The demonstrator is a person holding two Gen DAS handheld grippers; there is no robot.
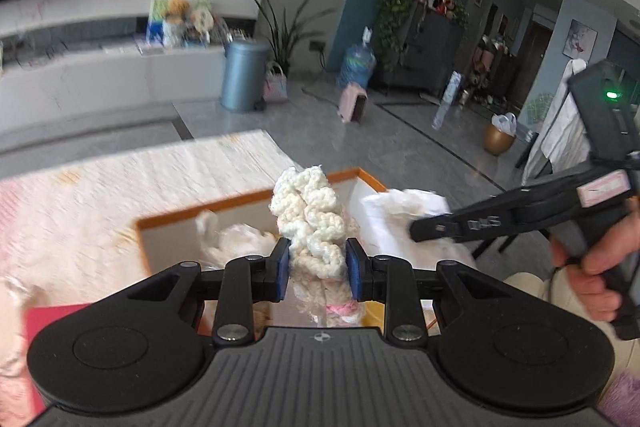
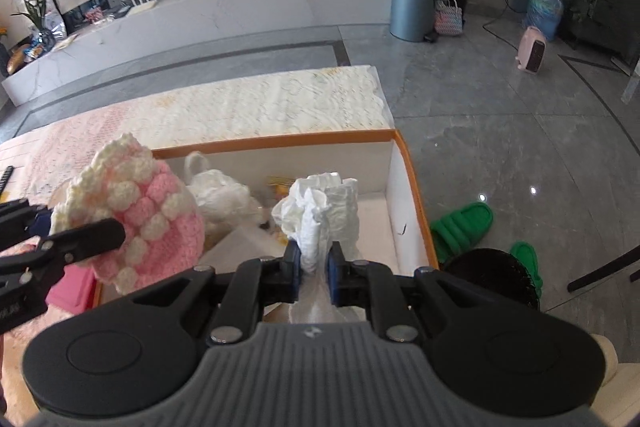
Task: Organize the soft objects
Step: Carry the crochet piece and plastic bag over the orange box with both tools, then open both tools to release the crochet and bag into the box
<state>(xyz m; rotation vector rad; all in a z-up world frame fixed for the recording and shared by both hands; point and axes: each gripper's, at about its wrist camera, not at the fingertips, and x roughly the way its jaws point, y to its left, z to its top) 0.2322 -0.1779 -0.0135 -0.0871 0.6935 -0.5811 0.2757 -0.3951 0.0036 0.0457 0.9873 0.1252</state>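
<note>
Pink-and-cream crocheted hat [image 2: 136,211], orange-rimmed box [image 2: 416,187]

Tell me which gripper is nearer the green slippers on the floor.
Right. The right gripper, shut on a white cloth, sits over the orange-rimmed box beside the green slippers. The left gripper, holding the crochet piece, is farther left.

The left gripper [image 1: 319,269] is held level, its two blue-padded fingers [image 1: 282,267] pressed in from either side on a knitted piece [image 1: 310,223]. The right gripper [image 2: 314,269] is clamped the same way on a crumpled white cloth [image 2: 320,213]. The person's right hand [image 1: 592,267] wraps the right gripper's handle, fingers curled round it.
</note>
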